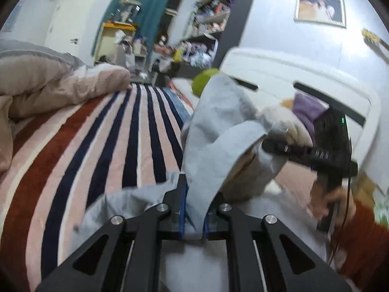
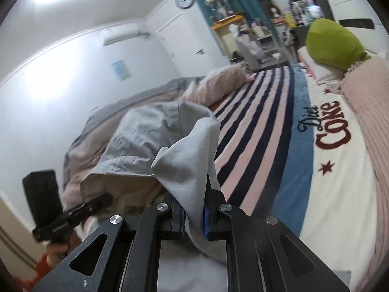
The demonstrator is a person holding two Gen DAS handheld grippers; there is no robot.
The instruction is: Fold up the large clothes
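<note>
Both grippers are pinching the same grey garment (image 1: 218, 126) and holding it up above the bed (image 1: 102, 141).

Left gripper (image 1: 194, 209): its jaws are pressed together on a fold of the cloth. The fabric is rising from between the blue pads (image 1: 182, 209) and draping to the right, toward the right gripper (image 1: 272, 146). More cloth is hanging below and to the left of the fingers.

Right gripper (image 2: 194, 216): its jaws are likewise clamping a bunched edge of the garment (image 2: 184, 155). From there the cloth is sagging left toward the left gripper (image 2: 107, 198), which is appearing at the lower left of this view with a hand (image 2: 57, 249) around its handle.

In the left view a hand (image 1: 333, 204) in an orange sleeve (image 1: 364, 233) is gripping the right gripper's handle.

The garment is hanging between the two grippers, over a striped blanket (image 2: 257, 131) that is covering the bed. A pink duvet (image 1: 48, 87) is lying bunched along the far side. A green pillow (image 2: 333, 46) is resting near the white headboard (image 1: 291, 77). A second blanket, printed with lettering (image 2: 328, 126), is lying beside the striped one.
</note>
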